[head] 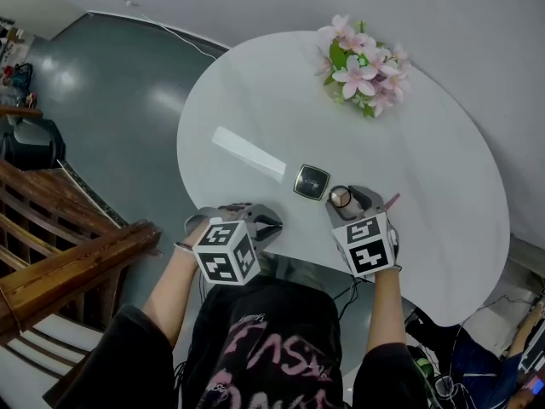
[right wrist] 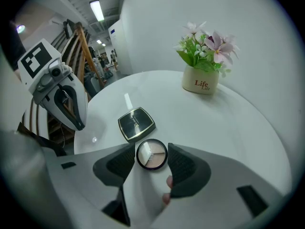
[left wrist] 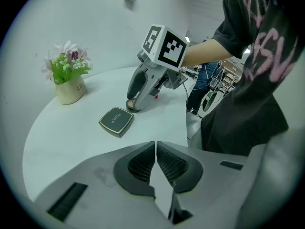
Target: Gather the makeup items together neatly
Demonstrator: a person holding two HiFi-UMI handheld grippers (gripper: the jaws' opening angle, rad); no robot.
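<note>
Round white worktop point(head: 255, 100), seen steeply from above. Near its far edge, a cream pot of pink flowers point(head: 362, 66). Towards the near edge, a dark square compact point(head: 312, 181), lid closed, lying flat. Just beside it, on the side facing the near edge, a round compact point(head: 341, 199), open face up, pale powder showing, low on the worktop. Right tongs point(right wrist: 151, 151) tilted steeply down over the round compact and spread wide, one ribbed pad against its rim on either side, gripping it. Left tongs point(left wrist: 156, 144) pressed fully together, with nothing between the pads, poised at the near edge of the worktop, well apart from both compacts. Cube with square markers on top of each tool. Dark sleeves behind.
</note>
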